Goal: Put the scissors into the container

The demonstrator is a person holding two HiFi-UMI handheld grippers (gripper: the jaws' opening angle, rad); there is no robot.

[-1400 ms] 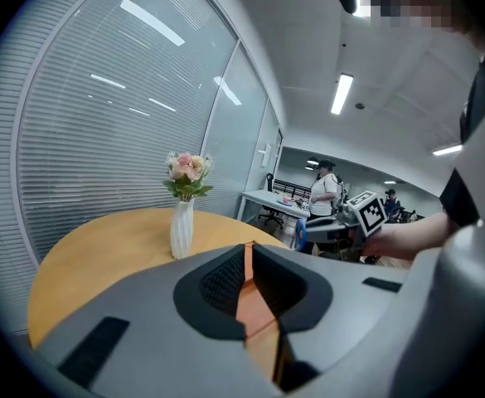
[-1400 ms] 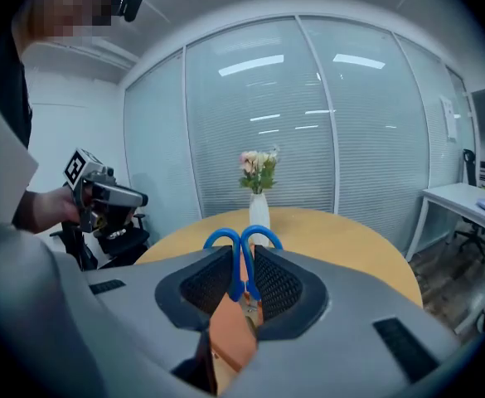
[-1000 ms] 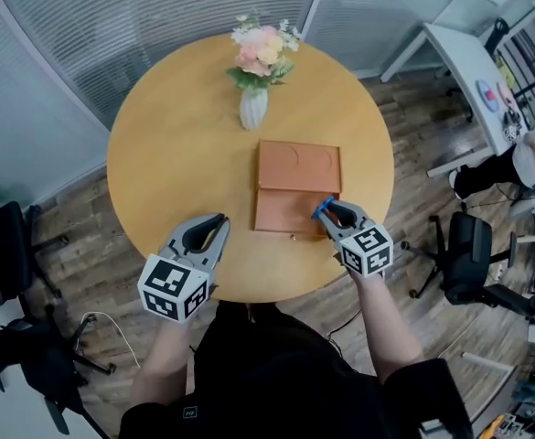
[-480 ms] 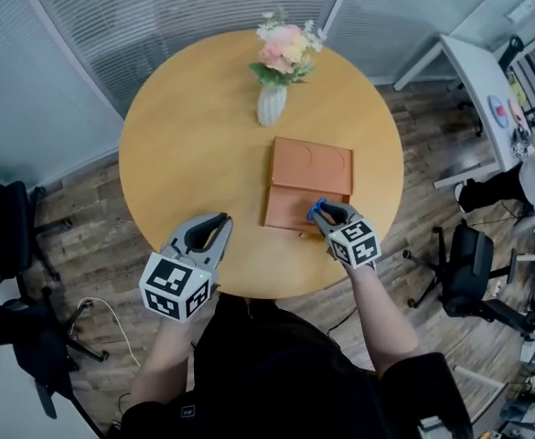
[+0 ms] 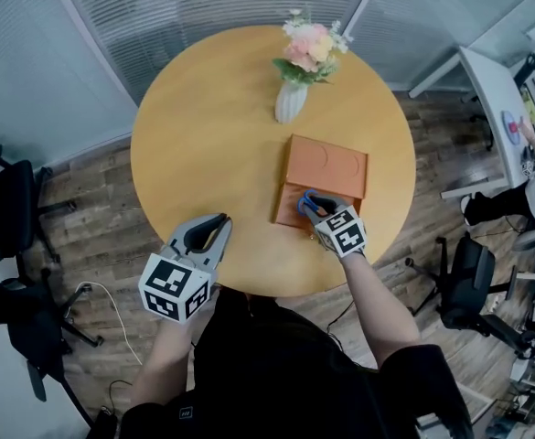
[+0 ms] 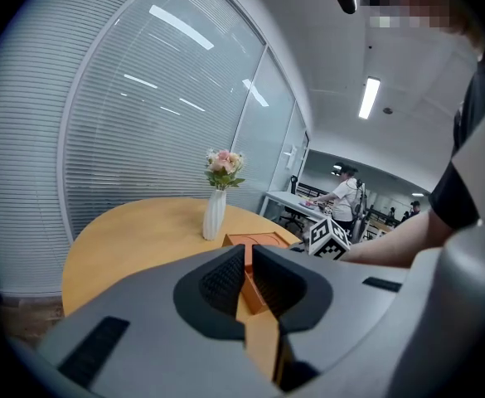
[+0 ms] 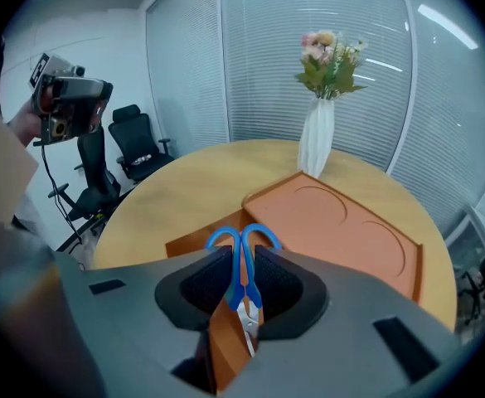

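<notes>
Blue-handled scissors (image 5: pixel 304 199) (image 7: pixel 241 264) sit between the jaws of my right gripper (image 5: pixel 316 210) (image 7: pixel 242 284), which is shut on them, handles pointing away and blades toward the camera. They hang over the open drawer (image 5: pixel 288 212) (image 7: pixel 184 244) of the orange wooden container (image 5: pixel 333 161) (image 7: pixel 341 226) (image 6: pixel 259 240) on the round table (image 5: pixel 203 135). Whether the scissors touch the drawer I cannot tell. My left gripper (image 5: pixel 219 223) (image 6: pixel 248 268) is shut with nothing in it, above the table's near edge, left of the container.
A white vase of flowers (image 5: pixel 291 101) (image 7: pixel 317 143) (image 6: pixel 215 212) stands just behind the container. Black office chairs (image 5: pixel 11 218) stand on the wooden floor at left, a white desk (image 5: pixel 500 90) at right. A hand holds a camera (image 7: pixel 68 98) at far left.
My right gripper has carried the scissors forward from the drawer's near right corner to over the open drawer. The left gripper has stayed put.
</notes>
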